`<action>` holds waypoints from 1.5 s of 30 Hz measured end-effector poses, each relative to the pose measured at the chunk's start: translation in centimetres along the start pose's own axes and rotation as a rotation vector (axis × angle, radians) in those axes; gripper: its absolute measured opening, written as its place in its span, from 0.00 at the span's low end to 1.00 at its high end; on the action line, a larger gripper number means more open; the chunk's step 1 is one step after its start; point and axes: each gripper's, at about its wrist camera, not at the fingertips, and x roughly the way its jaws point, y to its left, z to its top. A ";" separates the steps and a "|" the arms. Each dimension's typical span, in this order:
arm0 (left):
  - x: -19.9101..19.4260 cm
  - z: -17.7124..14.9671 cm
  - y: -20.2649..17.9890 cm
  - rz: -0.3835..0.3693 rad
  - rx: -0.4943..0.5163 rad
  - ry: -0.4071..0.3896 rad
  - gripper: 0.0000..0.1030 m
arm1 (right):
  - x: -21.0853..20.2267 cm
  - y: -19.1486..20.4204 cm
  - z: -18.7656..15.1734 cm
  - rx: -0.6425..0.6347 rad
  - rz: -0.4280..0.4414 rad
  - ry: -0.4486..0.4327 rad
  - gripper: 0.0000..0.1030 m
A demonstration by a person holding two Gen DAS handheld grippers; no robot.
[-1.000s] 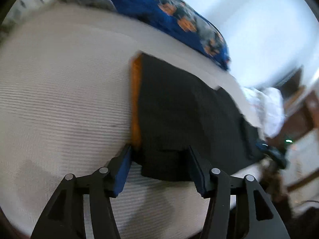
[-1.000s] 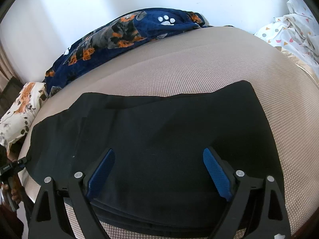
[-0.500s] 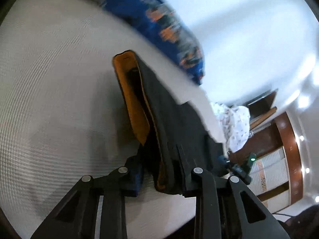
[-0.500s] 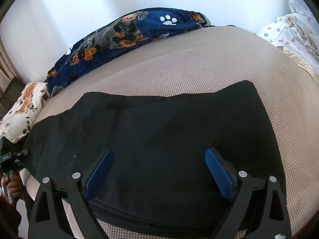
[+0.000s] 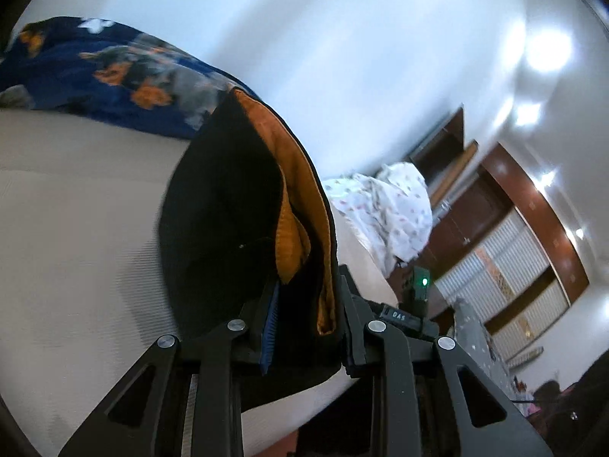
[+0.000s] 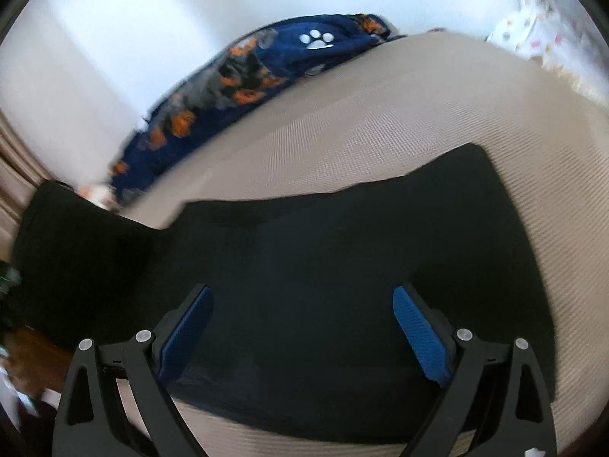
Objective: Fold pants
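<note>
- Left gripper (image 5: 304, 316) first: its fingers are clamped on a bunched end of the black pants (image 5: 224, 205), and that end is up off the bed (image 5: 76, 228).
- The raised fabric stands between the fingers like a tall fold, its orange lining (image 5: 293, 205) facing the camera (bright against all that black).
- Only a sliver of the blue pad (image 5: 269, 327) on the left finger shows; the cloth covers the rest.
- Over to the right gripper (image 6: 300, 331): fingers spread wide, blue pads (image 6: 420, 333) fully bare, nothing between them.
- It hovers over the pants (image 6: 323, 285), which lie flat across the near part of the bed (image 6: 380, 122) in this view, reaching close to the near edge.
- At the left side of that view the dark cloth rises off the bed (blurred, so the edge there is hard to read).
- Along the far edge of the bed, against the white wall (image 6: 133, 19), sits a navy blanket (image 6: 266, 61) with orange patches and a white paw print.
- A white spotted cloth (image 5: 384, 209) is heaped at the bed's far right corner.
- In the left view, brown wooden cabinets (image 5: 495, 209) fill the room beyond, and a small device with a green light (image 5: 418, 285) shows just past the pants.
</note>
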 end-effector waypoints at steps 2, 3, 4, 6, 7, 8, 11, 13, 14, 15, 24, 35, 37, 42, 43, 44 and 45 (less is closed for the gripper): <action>1.7 0.0 -0.9 -0.006 0.011 0.020 0.27 | -0.1 0.8 0.2 0.025 0.096 0.015 0.92; 3.3 -0.1 -1.5 -0.007 0.018 0.035 0.27 | 0.0 1.2 0.4 0.037 0.138 0.026 0.92; 4.2 -0.2 -1.7 -0.002 0.023 0.044 0.27 | 0.2 1.8 0.5 0.058 0.200 0.047 0.92; 6.1 -0.5 -2.4 0.024 0.046 0.061 0.27 | 0.8 2.1 0.8 0.105 0.282 0.076 0.92; 6.9 -0.8 -2.8 0.037 0.058 0.070 0.27 | 1.4 2.2 1.0 0.155 0.361 0.106 0.92; 7.6 -1.0 -3.1 0.050 0.067 0.079 0.27 | 1.7 2.2 1.2 0.193 0.409 0.123 0.92; 9.7 -1.9 -4.4 0.092 0.120 0.110 0.27 | 2.7 2.5 1.9 0.296 0.533 0.164 0.92; 11.0 -2.8 -5.4 0.123 0.174 0.127 0.27 | 3.3 3.3 2.4 0.307 0.547 0.196 0.92; 11.6 -3.4 -5.8 0.142 0.206 0.137 0.27 | 3.5 3.7 2.5 0.305 0.548 0.204 0.92; 12.0 -3.7 -6.1 0.154 0.226 0.144 0.27 | 3.7 4.3 2.6 0.296 0.553 0.218 0.92; 14.5 -6.9 -8.5 0.253 0.415 0.194 0.27 | 5.7 6.4 3.1 0.228 0.453 0.314 0.61; 10.4 -7.6 -9.7 0.227 0.465 0.099 0.78 | 5.3 2.8 2.6 0.221 0.395 0.252 0.14; 9.1 -7.2 -9.0 0.222 0.437 0.060 0.85 | 4.6 2.0 2.9 0.231 0.401 0.229 0.13; 6.4 -6.1 -4.3 0.298 0.293 -0.005 0.87 | 2.0 -0.7 4.0 0.249 0.388 0.165 0.13; 6.2 -5.9 -3.3 0.306 0.262 -0.010 0.87 | 1.4 -1.6 4.2 0.257 0.381 0.147 0.13; 5.9 -5.7 -2.1 0.305 0.220 -0.016 0.87 | 0.9 -2.1 4.4 0.260 0.377 0.135 0.13; 5.7 -5.7 -1.1 0.303 0.195 -0.018 0.87 | 0.4 -2.7 4.5 0.260 0.372 0.120 0.13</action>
